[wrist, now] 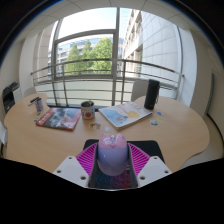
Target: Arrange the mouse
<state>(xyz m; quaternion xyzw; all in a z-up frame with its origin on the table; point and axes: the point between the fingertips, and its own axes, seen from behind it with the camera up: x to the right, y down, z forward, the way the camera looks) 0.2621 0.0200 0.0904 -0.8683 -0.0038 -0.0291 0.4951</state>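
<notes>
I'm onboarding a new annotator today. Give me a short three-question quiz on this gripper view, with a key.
1. True or false: the mouse lies between the gripper fingers.
2. What stands nearest the magazine: (a) the can, (b) the black speaker, (c) the open booklet?
3. What does the mouse rest on?

Key: 1. True; whether the pads press on it cannot be seen. 2. (a). 3. A black mouse mat on the wooden table.
</notes>
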